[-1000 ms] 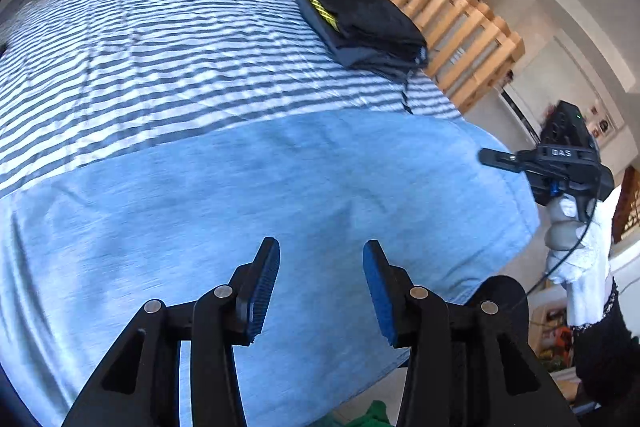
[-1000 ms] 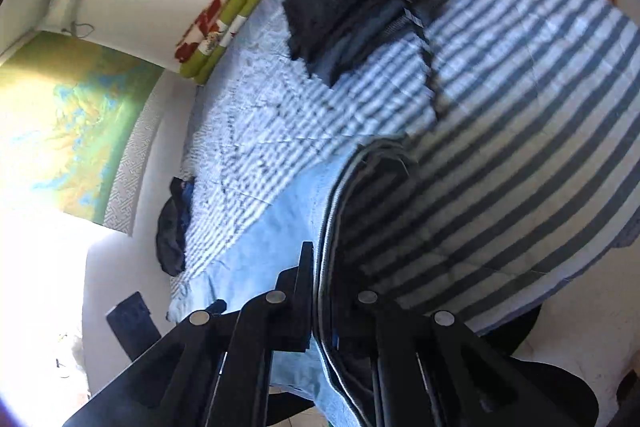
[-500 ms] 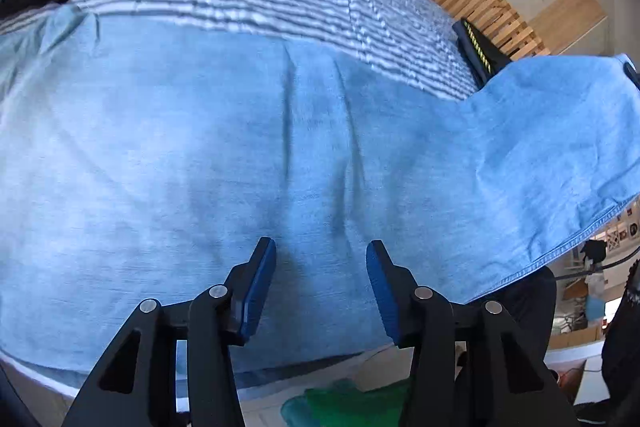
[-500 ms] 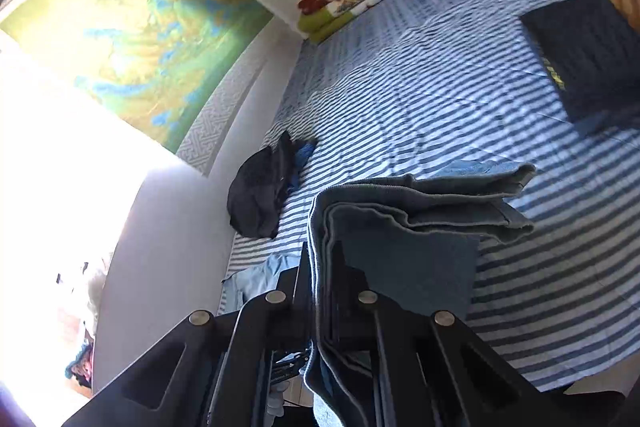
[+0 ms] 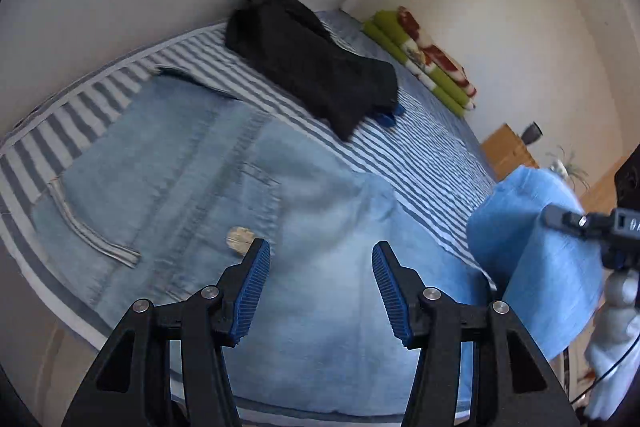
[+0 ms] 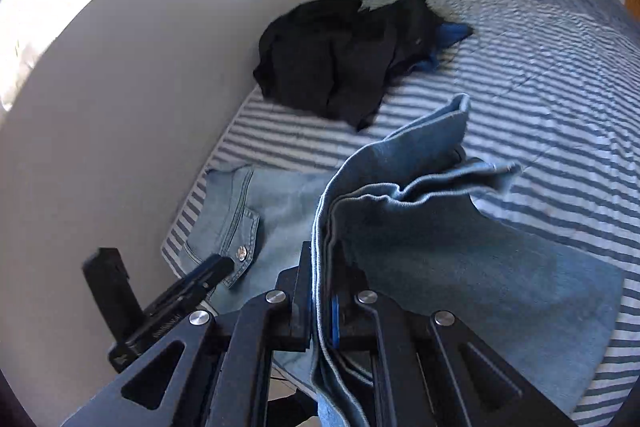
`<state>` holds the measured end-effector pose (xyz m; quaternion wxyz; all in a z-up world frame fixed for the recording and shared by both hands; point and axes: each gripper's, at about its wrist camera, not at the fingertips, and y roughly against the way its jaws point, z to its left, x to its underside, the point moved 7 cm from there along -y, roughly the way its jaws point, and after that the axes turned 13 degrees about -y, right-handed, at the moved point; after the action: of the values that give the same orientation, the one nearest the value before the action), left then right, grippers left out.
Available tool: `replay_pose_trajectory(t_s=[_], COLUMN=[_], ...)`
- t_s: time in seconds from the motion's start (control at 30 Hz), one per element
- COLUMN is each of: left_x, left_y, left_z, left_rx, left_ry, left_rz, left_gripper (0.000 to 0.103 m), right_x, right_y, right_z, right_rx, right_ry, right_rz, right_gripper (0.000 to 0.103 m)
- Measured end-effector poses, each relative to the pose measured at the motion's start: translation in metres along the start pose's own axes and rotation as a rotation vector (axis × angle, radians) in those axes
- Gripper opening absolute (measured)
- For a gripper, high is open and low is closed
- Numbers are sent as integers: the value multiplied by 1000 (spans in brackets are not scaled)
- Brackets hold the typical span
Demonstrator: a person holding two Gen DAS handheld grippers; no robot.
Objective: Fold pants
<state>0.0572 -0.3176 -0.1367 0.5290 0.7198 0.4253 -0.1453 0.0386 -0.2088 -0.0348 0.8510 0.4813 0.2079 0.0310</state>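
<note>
Light blue jeans (image 5: 208,195) lie flat across the near end of a striped bed, waistband and pockets toward the wall on the left. My left gripper (image 5: 320,279) hovers open over the middle of the jeans, nothing between its blue pads. My right gripper (image 6: 322,291) is shut on the hem end of the jeans' legs (image 6: 404,203), which it holds lifted and doubled back over the rest. In the left wrist view that raised leg end (image 5: 528,227) hangs at the right, under the right gripper's body (image 5: 592,223).
A crumpled black garment (image 5: 316,71) lies on the striped bedsheet (image 5: 432,155) beside the wall, just beyond the jeans. Folded green and red blankets (image 5: 424,55) sit at the bed's far end. A white wall (image 6: 120,99) runs along the bed's left side.
Both views have swung left toward the waistband and wall. The right gripper has carried the leg end over the jeans toward the waist. The left gripper stays open.
</note>
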Motion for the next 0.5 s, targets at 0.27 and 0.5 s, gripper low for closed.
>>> replay_pose_trajectory(t_s=[0.27, 0.5], left_x=[4, 7], left_y=[13, 9], left_z=[78, 63], left_rx=[7, 92], left_ry=[181, 174], left_rz=[-53, -38], left_gripper=[57, 57], right_x=[45, 43], right_y=[-125, -59], right_z=[19, 43], right_rx=[133, -136], right_ry=[81, 111], right_rz=[199, 228], right_gripper=[27, 34])
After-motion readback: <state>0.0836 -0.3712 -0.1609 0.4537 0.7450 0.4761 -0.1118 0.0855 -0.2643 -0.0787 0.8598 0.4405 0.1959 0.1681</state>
